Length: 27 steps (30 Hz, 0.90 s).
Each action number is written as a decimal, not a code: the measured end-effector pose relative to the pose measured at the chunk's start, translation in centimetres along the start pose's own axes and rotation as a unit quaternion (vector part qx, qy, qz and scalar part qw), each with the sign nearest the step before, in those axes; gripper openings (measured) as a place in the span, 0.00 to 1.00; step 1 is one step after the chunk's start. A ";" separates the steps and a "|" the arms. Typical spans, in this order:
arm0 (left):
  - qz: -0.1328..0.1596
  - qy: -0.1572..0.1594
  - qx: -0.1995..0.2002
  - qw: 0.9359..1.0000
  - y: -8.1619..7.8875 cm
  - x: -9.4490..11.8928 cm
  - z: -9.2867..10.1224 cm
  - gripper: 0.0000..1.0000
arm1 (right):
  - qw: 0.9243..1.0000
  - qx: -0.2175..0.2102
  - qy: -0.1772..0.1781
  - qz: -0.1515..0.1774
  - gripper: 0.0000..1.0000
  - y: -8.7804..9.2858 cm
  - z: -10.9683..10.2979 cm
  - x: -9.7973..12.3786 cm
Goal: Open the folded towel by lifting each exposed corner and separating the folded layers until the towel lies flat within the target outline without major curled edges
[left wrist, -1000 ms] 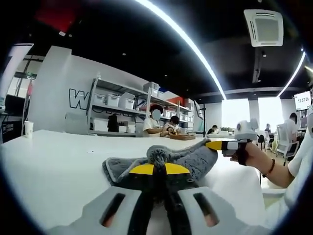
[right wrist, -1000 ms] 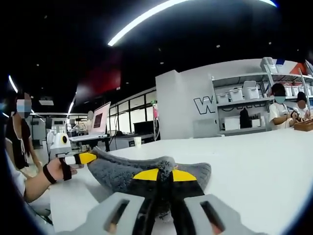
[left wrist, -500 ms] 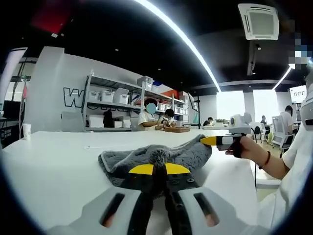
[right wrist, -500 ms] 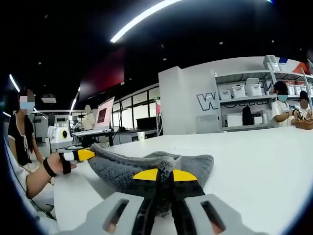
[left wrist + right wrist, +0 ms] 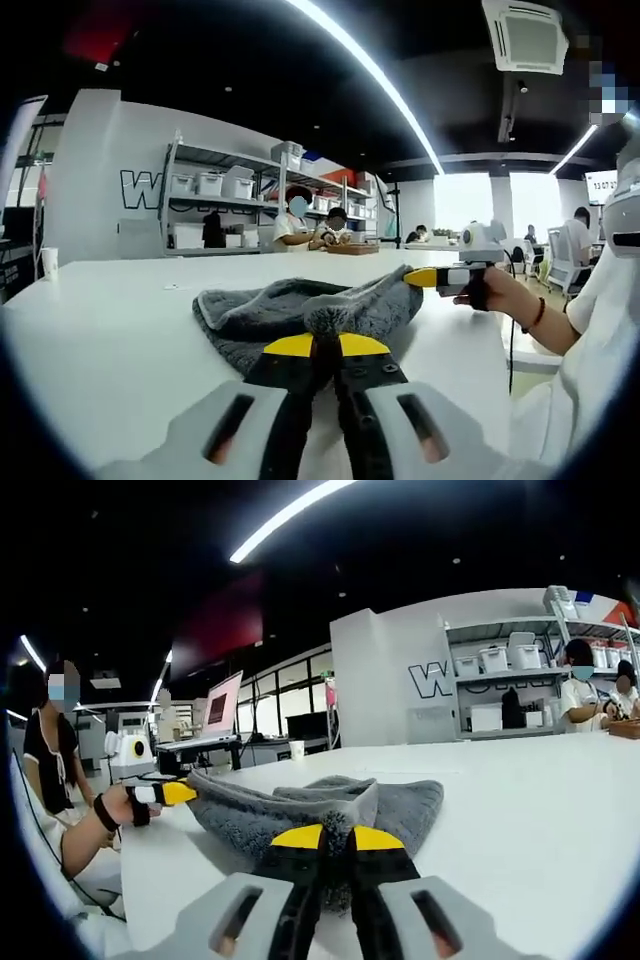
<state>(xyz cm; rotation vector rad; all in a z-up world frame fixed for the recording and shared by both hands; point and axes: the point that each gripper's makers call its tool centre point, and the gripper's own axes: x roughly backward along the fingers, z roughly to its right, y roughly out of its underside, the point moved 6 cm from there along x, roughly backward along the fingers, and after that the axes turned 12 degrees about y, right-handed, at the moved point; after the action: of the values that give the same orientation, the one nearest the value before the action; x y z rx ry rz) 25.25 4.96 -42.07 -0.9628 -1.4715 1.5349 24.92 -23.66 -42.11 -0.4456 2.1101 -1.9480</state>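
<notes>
A grey fluffy towel lies bunched on the white table, its layers partly parted. My left gripper is shut on a near corner of it, and pile bulges above the yellow tips. My right gripper comes in from the right, shut on the towel's far corner just above the table. In the right gripper view the same towel stretches from my right gripper, shut on its corner, to my left gripper at the left edge.
A paper cup stands at the table's far left. Shelves with white bins and seated people are behind the table. A laptop sits on another desk, and a person stands at the left.
Both grippers still grip their corners. The towel has sunk lower and flatter onto the table, and a gap has opened between its layers. Both cameras have shifted a little.
</notes>
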 end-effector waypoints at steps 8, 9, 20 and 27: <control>-0.008 0.006 -0.009 1.000 0.0 0.6 1.1 0.05 | 1.000 0.018 -0.009 -0.006 0.03 0.3 -0.4 0.7; -0.008 0.006 -0.007 1.000 0.0 0.6 1.2 0.06 | 1.000 0.019 -0.009 -0.006 0.03 0.4 -0.4 0.9; -0.015 0.014 0.000 1.000 0.2 1.0 2.6 0.07 | 0.999 0.026 -0.040 -0.017 0.04 0.7 -0.5 2.3; -0.033 0.032 -0.009 0.999 0.3 1.3 3.2 0.10 | 0.996 0.042 -0.075 -0.028 0.12 0.4 -1.5 3.4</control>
<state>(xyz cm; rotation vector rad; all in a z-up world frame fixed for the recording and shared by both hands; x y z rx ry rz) 21.77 4.89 -42.20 -0.9551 -1.4615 1.4326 21.22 -23.53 -42.30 -0.6185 1.9362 -1.9588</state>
